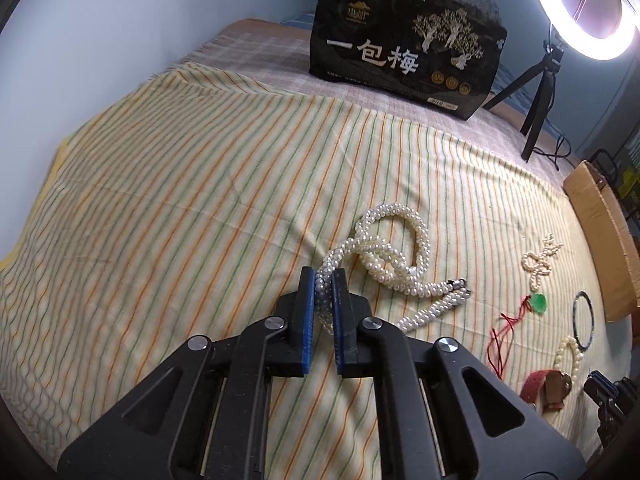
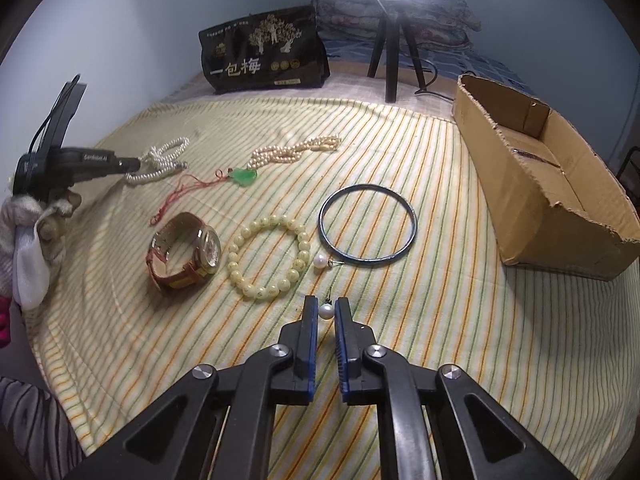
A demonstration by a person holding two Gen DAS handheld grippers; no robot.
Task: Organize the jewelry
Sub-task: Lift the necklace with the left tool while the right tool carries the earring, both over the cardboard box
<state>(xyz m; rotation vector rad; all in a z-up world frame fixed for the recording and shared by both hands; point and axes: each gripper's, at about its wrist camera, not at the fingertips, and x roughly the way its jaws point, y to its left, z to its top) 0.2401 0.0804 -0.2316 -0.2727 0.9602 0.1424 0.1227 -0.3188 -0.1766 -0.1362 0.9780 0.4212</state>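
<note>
Striped cloth (image 2: 440, 320), black printed bag (image 1: 404, 40), ring light (image 1: 580, 8) on tripod (image 1: 536, 92), patterned bedding (image 2: 432, 20)

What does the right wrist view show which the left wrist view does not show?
Only the right wrist view: the right gripper shut on a pearl earring, a second pearl earring, and the inside of the cardboard box. Only the left wrist view: the left gripper shut on the white pearl necklace, seen closely. Both: the watch, bead bracelet, dark bangle, green pendant and black bag.
</note>
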